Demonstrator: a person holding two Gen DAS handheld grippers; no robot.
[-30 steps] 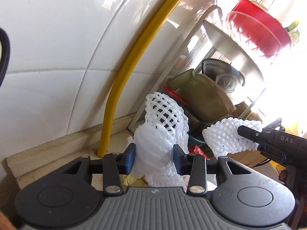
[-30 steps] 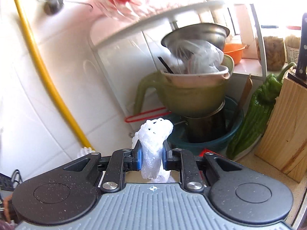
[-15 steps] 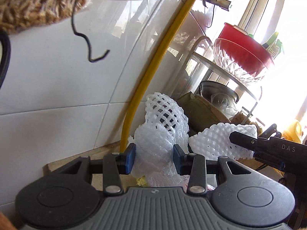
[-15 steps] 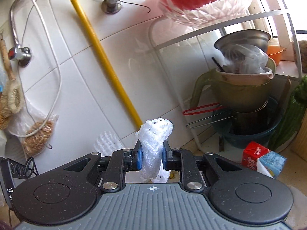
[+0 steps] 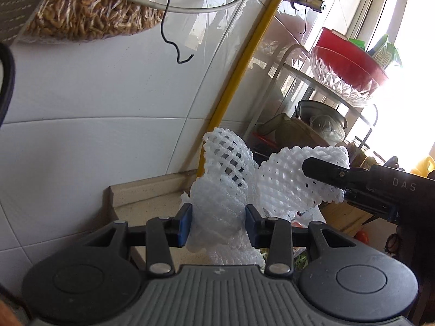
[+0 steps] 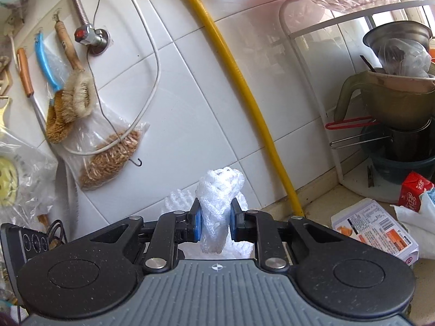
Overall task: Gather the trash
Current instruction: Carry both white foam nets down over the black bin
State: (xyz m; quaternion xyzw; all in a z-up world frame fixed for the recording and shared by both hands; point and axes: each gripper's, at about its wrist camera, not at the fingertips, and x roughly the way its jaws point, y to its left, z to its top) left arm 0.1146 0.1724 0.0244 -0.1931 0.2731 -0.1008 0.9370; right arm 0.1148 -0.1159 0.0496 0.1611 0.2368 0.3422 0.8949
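1. Foam net (image 5: 217,203), lower centre of the left view: clenched between the left gripper (image 5: 218,224) fingers, held clear of the bench (image 5: 152,206), presumably for carrying to a bin.
2. Second foam net (image 6: 217,203), lower centre of the right view: squeezed by the right gripper (image 6: 216,224) fingers.
3. Yellow pipe (image 6: 239,81), running diagonally down the tiled wall (image 6: 190,122).
4. Cartons (image 6: 380,228), lower right: likely trash awaiting collection.
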